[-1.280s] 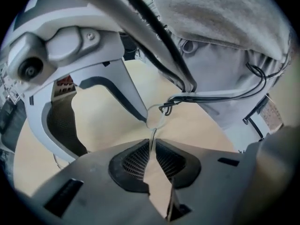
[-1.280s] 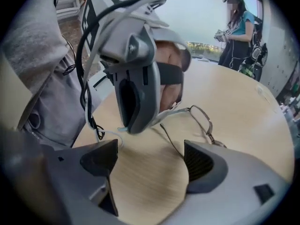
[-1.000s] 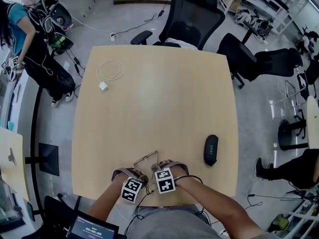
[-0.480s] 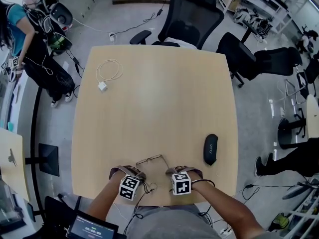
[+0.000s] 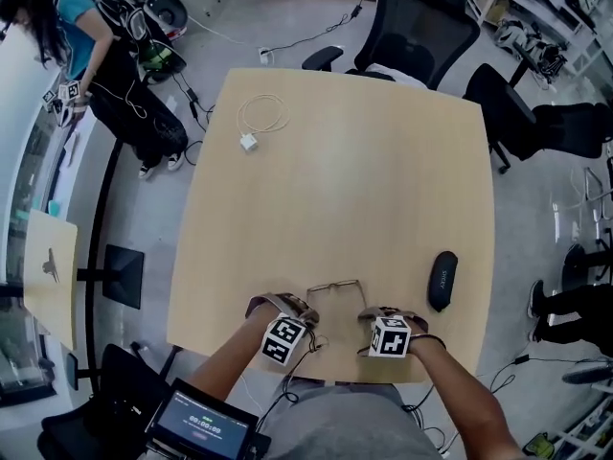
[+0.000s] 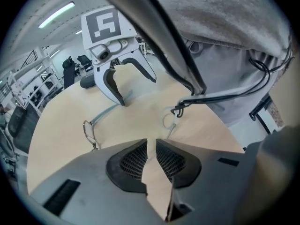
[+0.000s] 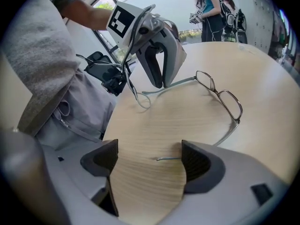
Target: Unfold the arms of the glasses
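Head view: the glasses (image 5: 335, 287) lay, arms spread, by the lower edge of the worktop (image 5: 364, 180); a nudge could tip them off. A case (image 5: 442, 280) sat right, a cable (image 5: 257, 121) upper left, nothing blocking. Left gripper view: the left gripper (image 6: 151, 142) had jaws nearly shut, slit empty. Right gripper view: the right gripper (image 7: 149, 149) had jaws wide open round an arm tip.

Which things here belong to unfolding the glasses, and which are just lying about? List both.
Job in hand: glasses; left gripper, shut on one arm; right gripper, open at the other arm's tip.

Lying about: black glasses case; white charger with cable; office chair.
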Available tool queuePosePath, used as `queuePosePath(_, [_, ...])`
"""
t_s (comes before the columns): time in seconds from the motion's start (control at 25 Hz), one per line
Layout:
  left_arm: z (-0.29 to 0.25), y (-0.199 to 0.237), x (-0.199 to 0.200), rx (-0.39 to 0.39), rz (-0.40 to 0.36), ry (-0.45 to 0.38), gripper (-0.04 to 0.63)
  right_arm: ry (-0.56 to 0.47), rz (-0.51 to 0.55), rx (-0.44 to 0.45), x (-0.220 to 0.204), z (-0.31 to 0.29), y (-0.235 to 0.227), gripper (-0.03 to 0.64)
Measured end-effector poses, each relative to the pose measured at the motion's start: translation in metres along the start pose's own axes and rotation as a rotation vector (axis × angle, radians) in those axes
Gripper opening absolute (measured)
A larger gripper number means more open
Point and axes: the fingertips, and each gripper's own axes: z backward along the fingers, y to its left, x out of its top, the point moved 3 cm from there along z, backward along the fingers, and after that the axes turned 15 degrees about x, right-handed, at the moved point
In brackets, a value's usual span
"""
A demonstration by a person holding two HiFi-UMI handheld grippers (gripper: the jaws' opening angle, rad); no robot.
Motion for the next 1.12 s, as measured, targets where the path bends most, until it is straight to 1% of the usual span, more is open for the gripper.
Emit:
queuePosePath(0.2, [0.009,-0.003,0.012,0.044,0.03,-0.022,0.044,-0.048,-0.008,-0.024,0.005,-0.001,0.006,0.42])
queuePosePath(0.28, [0.013,-0.013,0.013,0.044,0.054,-0.036,0.043,-0.071,-0.013,-0.046,0.012,0.004,0.009,0.42])
queuePosePath(0.36, [0.027,-0.014,0.02,0.066,0.089,-0.063,0.044,-0.089,-0.02,-0.069,0.019,0.008,0.015,0.42])
queuePosePath(0.56, [0.068,-0.005,0.036,0.196,0.234,-0.156,0.044,-0.148,-0.03,-0.132,0.036,0.013,0.035,0.42])
queuePosePath(0.72, [0.108,0.005,0.044,0.314,0.34,-0.23,0.044,-0.231,-0.057,-0.198,0.057,0.032,0.054,0.419])
queuePosePath(0.84, [0.139,0.02,0.052,0.415,0.409,-0.289,0.044,-0.348,-0.08,-0.283,0.074,0.059,0.065,0.419])
queuePosePath(0.96, [0.173,0.033,0.062,0.519,0.483,-0.362,0.044,-0.535,-0.098,-0.374,0.096,0.092,0.082,0.419])
queuePosePath(1.04, [0.2,0.044,0.069,0.588,0.541,-0.425,0.043,-0.661,-0.101,-0.436,0.112,0.118,0.097,0.417])
queuePosePath(1.12, [0.227,0.055,0.077,0.657,0.59,-0.49,0.043,-0.765,-0.09,-0.496,0.128,0.142,0.114,0.416])
